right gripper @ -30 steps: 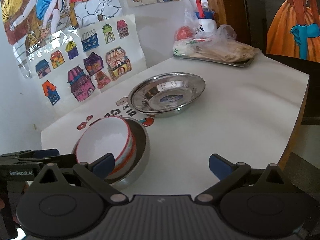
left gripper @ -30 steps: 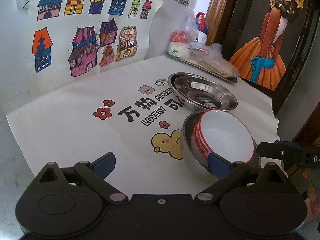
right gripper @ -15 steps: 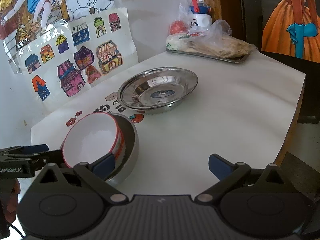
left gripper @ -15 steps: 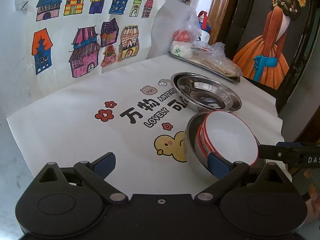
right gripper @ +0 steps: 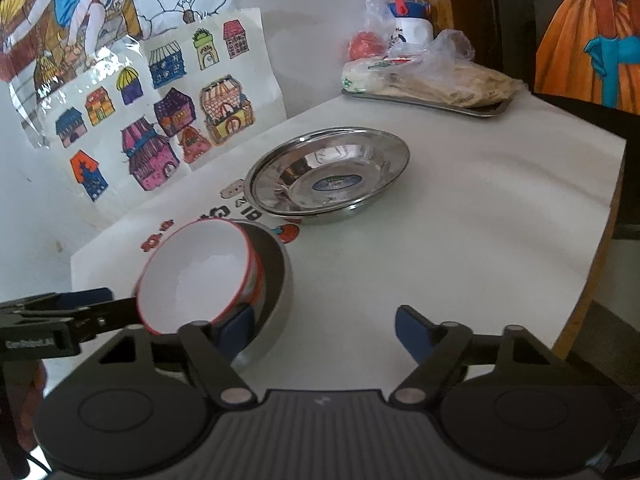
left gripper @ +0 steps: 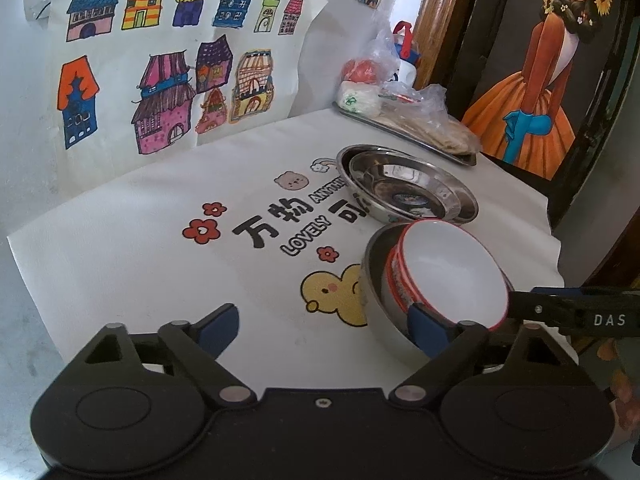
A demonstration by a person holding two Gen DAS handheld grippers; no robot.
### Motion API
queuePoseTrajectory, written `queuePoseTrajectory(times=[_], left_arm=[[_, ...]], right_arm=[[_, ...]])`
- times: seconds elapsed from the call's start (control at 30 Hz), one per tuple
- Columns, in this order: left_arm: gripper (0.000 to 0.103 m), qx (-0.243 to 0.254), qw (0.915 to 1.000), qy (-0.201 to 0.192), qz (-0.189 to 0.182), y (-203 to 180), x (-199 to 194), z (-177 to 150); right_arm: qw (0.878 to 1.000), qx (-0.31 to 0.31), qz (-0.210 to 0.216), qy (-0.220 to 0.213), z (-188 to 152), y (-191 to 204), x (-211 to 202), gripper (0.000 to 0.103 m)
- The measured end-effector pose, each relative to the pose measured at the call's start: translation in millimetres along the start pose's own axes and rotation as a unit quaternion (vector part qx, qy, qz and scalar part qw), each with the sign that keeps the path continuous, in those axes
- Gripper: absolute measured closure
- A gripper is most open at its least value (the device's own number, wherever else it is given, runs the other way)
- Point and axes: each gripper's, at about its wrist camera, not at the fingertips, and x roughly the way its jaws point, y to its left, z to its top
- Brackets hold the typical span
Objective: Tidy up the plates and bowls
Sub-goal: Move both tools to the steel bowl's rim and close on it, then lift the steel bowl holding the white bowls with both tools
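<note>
White cloth printed with red flowers, a bear, a yellow duck [left gripper: 336, 292] and black lettering covers the table [left gripper: 132, 248], and a sheet of coloured house drawings [left gripper: 160, 80] leans on the wall at about ten o'clock in the left wrist view.

The left gripper [left gripper: 320, 326] sits low at six o'clock in its own view. Its fingers have just been closing a little but stand wide: the left pad [left gripper: 218, 330] is over bare cloth, and the right pad [left gripper: 430, 334] is at the near rim of the steel bowl [left gripper: 384, 332]. Whether that pad touches the rim I cannot tell.

At about three o'clock from the duck, the steel bowl rests on the table with the white bowl with a red rim [left gripper: 452, 276] tilted inside it. Past them, toward one o'clock, two steel plates [left gripper: 408, 188] are nested, the upper one shifted off centre. Farther back at one o'clock a metal tray [left gripper: 404, 128] carries food in a plastic bag.

The right gripper [right gripper: 324, 330] comes in from the right; its fingers have also just been closing and are moderately wide, nothing pinched. Its left pad [right gripper: 238, 330] lies against the steel bowl [right gripper: 276, 280] just below the white bowl [right gripper: 196, 272], contact unclear; its right pad [right gripper: 414, 334] is over bare table. In that view the plates [right gripper: 328, 176] lie at twelve o'clock.
</note>
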Motion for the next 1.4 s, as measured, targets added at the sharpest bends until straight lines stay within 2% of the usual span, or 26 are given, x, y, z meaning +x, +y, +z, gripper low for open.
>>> queuePoseTrajectory(times=[0.07, 0.13, 0.3, 0.47, 0.67, 0.87, 1.0, 1.07, 1.2, 1.37, 1.4], left_arm=[[0.019, -0.008, 0.9999, -0.002, -0.01, 2.4, 1.9, 1.1], [0.02, -0.021, 0.9995, 0.0, -0.022, 6.1, 4.6, 2.4], [0.027, -0.032, 0.9989, 0.005, -0.033, 7.6, 9.1, 7.9], [0.034, -0.033, 0.9989, 0.008, -0.032, 3.8, 11.8, 12.8], [0.038, -0.045, 0.9985, 0.014, -0.027, 7.4, 15.8, 19.2], [0.044, -0.042, 0.9988, 0.017, -0.021, 3.9, 17.4, 22.5], [0.051, -0.041, 0.9987, 0.021, -0.022, 2.2, 20.2, 25.2], [0.057, -0.045, 0.9982, 0.026, -0.029, 2.5, 21.9, 27.4], [0.058, -0.048, 0.998, 0.031, -0.028, 1.6, 25.8, 28.9], [0.059, -0.055, 0.9978, 0.029, -0.023, -0.3, 28.8, 28.7], [0.059, -0.054, 0.9979, 0.028, -0.021, -1.3, 29.2, 28.9]], right_arm=[[1.0, 0.016, 0.017, 0.003, 1.3, -6.4, 2.0, 0.028], [0.999, 0.023, 0.025, 0.007, 3.6, -9.5, 3.8, 0.03], [1.0, 0.007, 0.019, 0.005, 8.6, -1.7, 3.8, 0.046], [1.0, -0.008, 0.003, 0.013, 16.7, 1.3, 5.3, 0.048], [0.999, -0.038, -0.014, 0.036, 30.9, 5.4, 16.0, 0.048], [0.997, -0.061, -0.019, 0.047, 35.0, 14.2, 23.4, 0.059], [0.997, -0.053, -0.015, 0.05, 35.4, 15.1, 26.4, 0.064], [0.998, -0.042, -0.016, 0.052, 35.5, 13.7, 28.5, 0.064], [0.998, -0.021, -0.013, 0.051, 34.0, 10.1, 30.9, 0.065], [0.999, 0.013, 0.011, 0.046, 32.4, 7.9, 30.8, 0.088], [0.999, 0.019, 0.011, 0.044, 31.5, 8.6, 30.5, 0.088]])
